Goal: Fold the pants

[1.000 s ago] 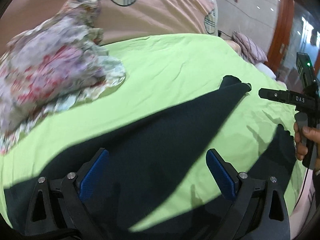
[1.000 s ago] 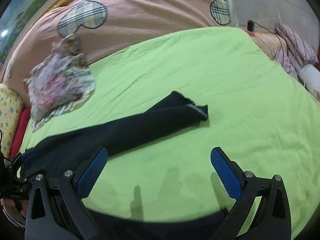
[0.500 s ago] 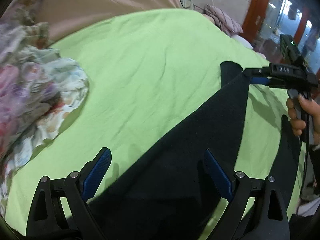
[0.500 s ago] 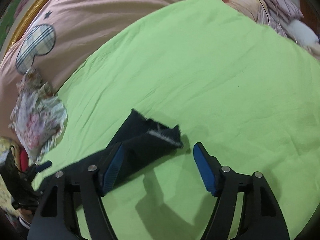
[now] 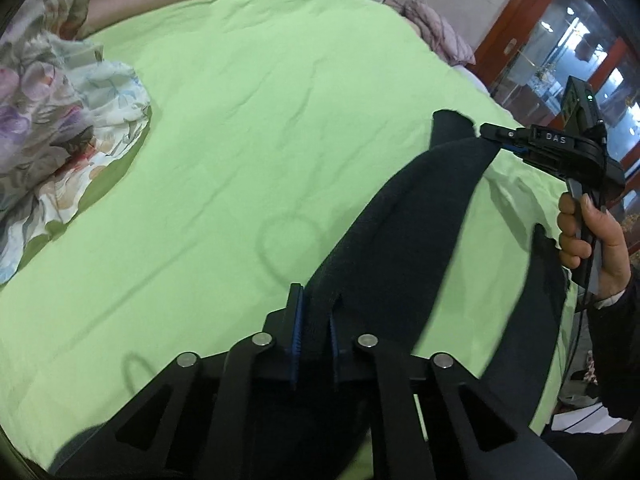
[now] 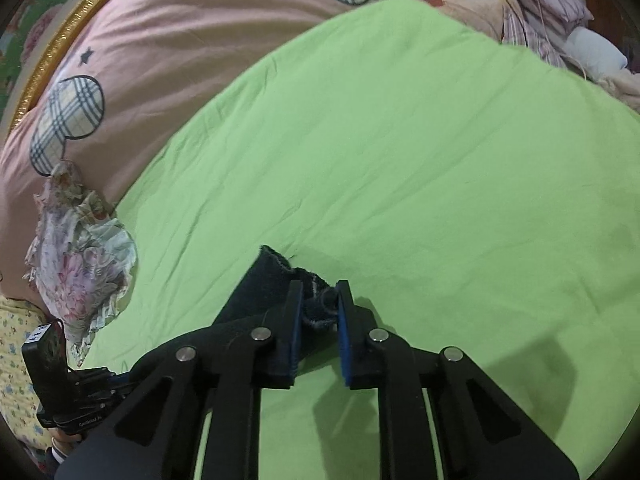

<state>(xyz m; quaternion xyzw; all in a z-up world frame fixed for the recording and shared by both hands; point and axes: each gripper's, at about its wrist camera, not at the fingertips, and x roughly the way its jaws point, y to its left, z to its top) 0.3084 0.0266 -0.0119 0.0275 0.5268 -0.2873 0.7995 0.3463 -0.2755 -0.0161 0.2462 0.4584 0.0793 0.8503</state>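
Dark navy pants [image 5: 420, 216] lie stretched across a green bedsheet [image 5: 260, 140]. My left gripper [image 5: 316, 308] is shut on the waist end of the pants. My right gripper [image 6: 318, 300] is shut on the hem end of one leg [image 6: 272, 276]; it also shows in the left wrist view [image 5: 492, 140], holding that leg's far end a little above the sheet. The second leg [image 5: 536, 300] hangs dark at the right edge of the bed. The left gripper shows at the lower left of the right wrist view [image 6: 116, 380].
A crumpled floral garment [image 5: 52, 132] lies at the left on the sheet, also in the right wrist view [image 6: 80, 264]. A pink quilt with plaid patches [image 6: 160, 60] covers the bed's far side. Striped bedding [image 6: 532, 8] and a white pillow are at the far right.
Both grippers have closed on the pants: the left on the waist end, the right on the leg hem. The gripped leg is now pulled taut between them.
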